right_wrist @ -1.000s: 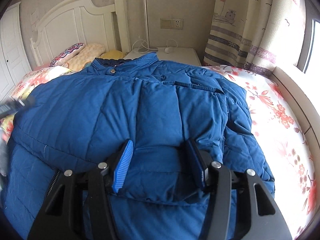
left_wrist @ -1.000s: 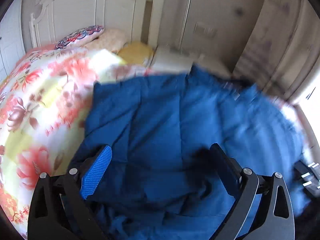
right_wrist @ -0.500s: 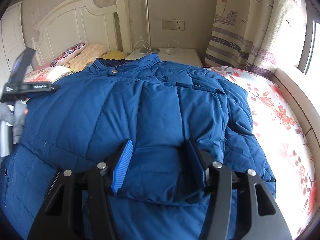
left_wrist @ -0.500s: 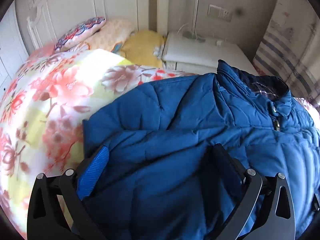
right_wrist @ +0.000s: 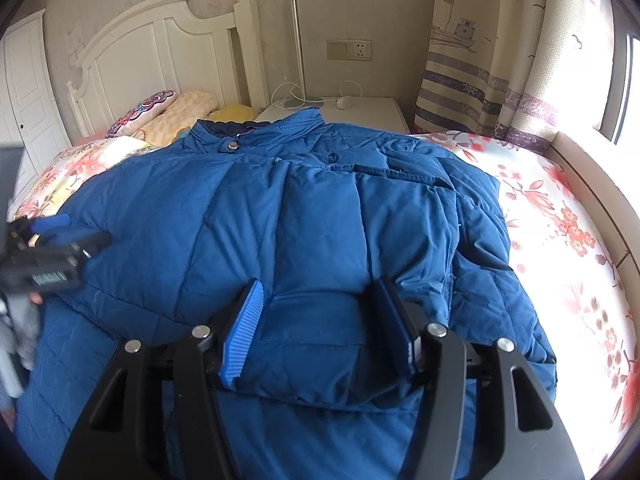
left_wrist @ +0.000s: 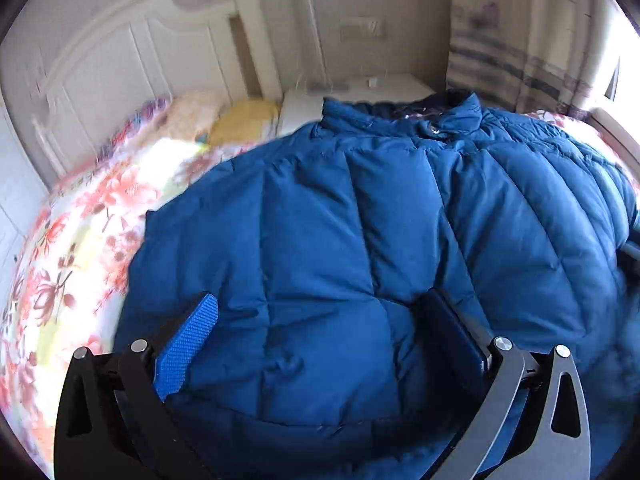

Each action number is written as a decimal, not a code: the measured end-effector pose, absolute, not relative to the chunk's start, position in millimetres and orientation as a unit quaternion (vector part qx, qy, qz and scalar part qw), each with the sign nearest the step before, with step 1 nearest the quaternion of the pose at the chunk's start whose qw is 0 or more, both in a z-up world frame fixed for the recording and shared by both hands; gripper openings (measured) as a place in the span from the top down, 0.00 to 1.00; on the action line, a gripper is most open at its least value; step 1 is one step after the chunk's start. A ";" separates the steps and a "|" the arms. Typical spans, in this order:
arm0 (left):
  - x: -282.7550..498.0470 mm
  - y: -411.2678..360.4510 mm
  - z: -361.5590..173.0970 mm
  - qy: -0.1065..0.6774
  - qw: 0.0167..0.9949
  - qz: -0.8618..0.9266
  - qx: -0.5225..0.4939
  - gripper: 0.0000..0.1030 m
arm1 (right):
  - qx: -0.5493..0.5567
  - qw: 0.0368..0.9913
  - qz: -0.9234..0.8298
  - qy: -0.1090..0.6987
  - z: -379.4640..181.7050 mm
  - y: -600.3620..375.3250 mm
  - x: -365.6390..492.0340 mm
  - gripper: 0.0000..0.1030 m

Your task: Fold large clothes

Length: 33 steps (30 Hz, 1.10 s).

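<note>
A big blue quilted down jacket [left_wrist: 360,240] lies on the floral bed, collar toward the headboard; it also fills the right wrist view [right_wrist: 304,220]. Its upper part is folded down over the lower part. My left gripper [left_wrist: 320,320] is open, jaws wide apart, low over the jacket's left side. In the right wrist view it shows at the far left [right_wrist: 48,248] over the jacket's edge. My right gripper [right_wrist: 320,312] is open, its jaws either side of the folded edge near the hem.
Floral bedspread [right_wrist: 560,232] shows right of the jacket and on the left [left_wrist: 80,240]. Pillows [right_wrist: 176,112], white headboard [right_wrist: 160,48], white nightstand [right_wrist: 360,108] with cables, and striped curtain [right_wrist: 480,80] stand behind. A window ledge [right_wrist: 592,176] runs along the right.
My left gripper has swung right and come over the jacket's left side, now facing the collar. The right gripper has held still over the folded edge.
</note>
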<state>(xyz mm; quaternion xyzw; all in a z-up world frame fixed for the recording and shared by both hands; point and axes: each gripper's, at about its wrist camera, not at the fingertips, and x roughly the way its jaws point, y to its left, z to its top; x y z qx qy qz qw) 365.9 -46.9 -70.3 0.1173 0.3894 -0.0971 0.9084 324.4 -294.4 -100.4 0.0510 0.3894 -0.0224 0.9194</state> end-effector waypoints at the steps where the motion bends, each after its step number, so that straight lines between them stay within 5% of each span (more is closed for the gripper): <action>1: 368.0 -44.7 -70.8 0.394 0.907 -0.099 0.111 0.04 | 0.049 0.919 -0.023 0.389 -100.5 -294.2 324.3 0.43; 13: 374.8 -37.3 -72.7 0.399 0.906 -0.110 0.089 0.04 | -0.009 0.952 -0.066 0.299 -57.9 -266.4 305.4 0.36; 20: 374.3 -37.0 -72.6 0.400 0.906 -0.111 0.088 0.04 | -0.019 0.913 -0.030 0.407 -90.3 -273.9 388.8 0.34; 21: 374.2 -36.6 -72.4 0.399 0.906 -0.111 0.087 0.04 | -0.014 0.910 -0.023 0.414 -96.7 -276.9 393.7 0.27; 28: 374.8 -36.5 -72.4 0.400 0.906 -0.112 0.084 0.04 | 0.047 0.928 -0.064 0.363 -70.0 -296.0 369.1 0.27; 33: 374.2 -36.5 -72.3 0.400 0.906 -0.113 0.084 0.04 | 0.039 0.913 -0.065 0.400 -97.3 -305.3 377.5 0.24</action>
